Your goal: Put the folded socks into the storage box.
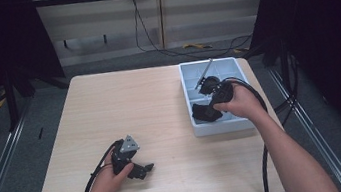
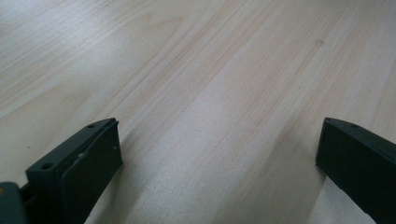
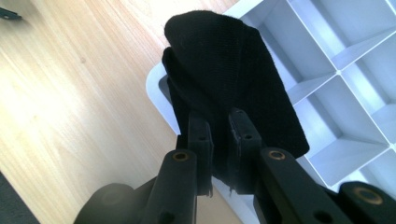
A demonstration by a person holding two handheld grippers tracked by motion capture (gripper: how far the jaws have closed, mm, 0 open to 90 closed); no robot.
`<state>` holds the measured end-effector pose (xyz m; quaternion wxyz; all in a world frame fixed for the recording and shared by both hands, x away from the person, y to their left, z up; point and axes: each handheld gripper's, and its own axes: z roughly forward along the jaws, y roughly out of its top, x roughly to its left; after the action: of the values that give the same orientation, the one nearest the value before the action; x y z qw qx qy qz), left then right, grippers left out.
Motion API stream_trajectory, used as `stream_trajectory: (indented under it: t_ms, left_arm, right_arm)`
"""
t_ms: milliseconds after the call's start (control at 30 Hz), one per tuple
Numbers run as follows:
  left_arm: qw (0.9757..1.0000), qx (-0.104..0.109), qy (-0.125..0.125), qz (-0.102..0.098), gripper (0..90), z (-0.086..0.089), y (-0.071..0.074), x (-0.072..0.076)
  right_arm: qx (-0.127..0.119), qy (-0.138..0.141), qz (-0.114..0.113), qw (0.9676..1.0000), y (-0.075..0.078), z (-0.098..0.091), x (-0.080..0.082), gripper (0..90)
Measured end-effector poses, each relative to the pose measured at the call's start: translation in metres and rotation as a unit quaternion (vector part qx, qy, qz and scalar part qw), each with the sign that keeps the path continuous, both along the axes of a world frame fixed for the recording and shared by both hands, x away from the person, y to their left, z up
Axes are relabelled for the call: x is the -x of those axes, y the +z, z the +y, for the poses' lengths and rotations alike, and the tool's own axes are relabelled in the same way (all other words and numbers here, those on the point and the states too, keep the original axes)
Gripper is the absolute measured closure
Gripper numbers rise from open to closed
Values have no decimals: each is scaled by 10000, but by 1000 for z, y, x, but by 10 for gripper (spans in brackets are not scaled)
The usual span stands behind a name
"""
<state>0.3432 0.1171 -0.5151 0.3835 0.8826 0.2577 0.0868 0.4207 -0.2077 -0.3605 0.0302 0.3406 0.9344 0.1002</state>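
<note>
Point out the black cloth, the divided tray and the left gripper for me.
black cloth (image 3: 224,70), right gripper view, on its folded upper part.
divided tray (image 1: 223,127), high view, on its near outer wall.
left gripper (image 2: 217,158), left gripper view, midway between its two open jaws.

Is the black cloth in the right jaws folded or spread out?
Folded: the black knitted cloth doubles over itself at the top, pinched in the right gripper.

A pale wooden table (image 1: 124,107) with rounded corners takes up the middle of the high view, its grain running in long streaks. At its upper right a white divided tray (image 1: 223,126) sits directly on the wood, close to the right edge. Lower left, the left gripper (image 1: 141,171) seems to rest on the tabletop, though contact is hard to make out.
</note>
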Motion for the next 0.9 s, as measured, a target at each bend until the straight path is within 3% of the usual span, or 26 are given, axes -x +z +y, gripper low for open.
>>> stream_trajectory:
  t_ms: [567, 900]
  left_arm:
    - [10000, 1, 0, -2, 0, 0, 0, 0]
    - [10000, 3, 1, -3, 0, 0, 0, 0]
  right_arm:
    - [-29, -145, 386, 9991, -25, 3, -12, 818]
    - [-25, -163, 457, 9988, -33, 4, -14, 817]
